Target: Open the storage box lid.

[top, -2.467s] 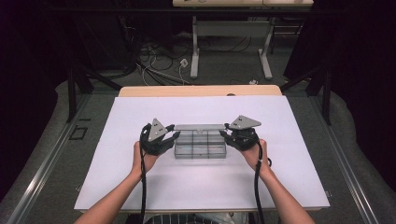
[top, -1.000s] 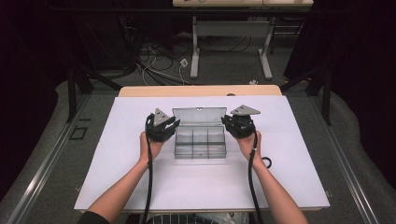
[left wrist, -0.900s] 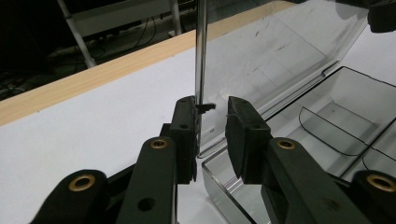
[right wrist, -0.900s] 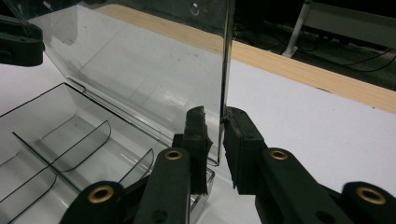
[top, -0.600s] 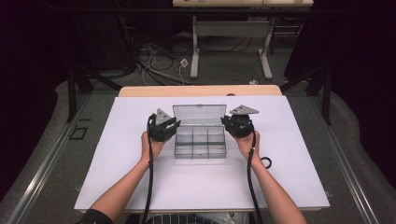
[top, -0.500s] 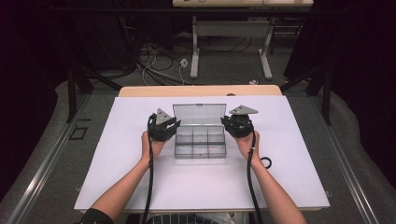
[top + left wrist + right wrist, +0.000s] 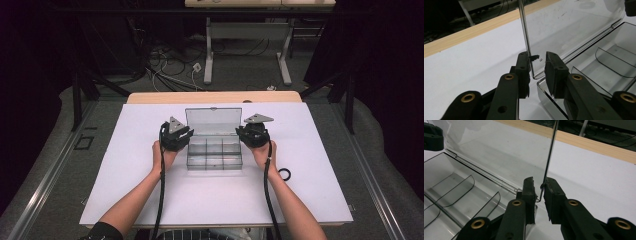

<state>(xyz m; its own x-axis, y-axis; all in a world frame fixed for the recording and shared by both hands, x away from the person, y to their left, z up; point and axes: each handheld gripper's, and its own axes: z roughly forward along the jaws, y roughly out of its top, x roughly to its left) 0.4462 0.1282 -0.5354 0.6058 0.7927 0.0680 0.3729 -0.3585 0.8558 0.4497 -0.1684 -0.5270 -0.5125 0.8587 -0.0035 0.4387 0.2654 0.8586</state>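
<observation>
While the clear compartment box (image 7: 214,152) sits mid-table, nearer the far edge, its lid (image 7: 213,120) stands upright along the far side, long axis running left-right. The left gripper (image 7: 537,65) straddles the lid's left end, the right gripper (image 7: 539,192) its right end; each has jaws narrowly apart around the thin edge, with contact hard to tell.

My left gripper (image 7: 176,137) and right gripper (image 7: 253,134) are black, each topped with a grey three-cornered plate and trailing a black cable. The jaws are matt black bars with brass-ringed pivots. I see bare forearms and a dark left sleeve (image 7: 102,232).
</observation>
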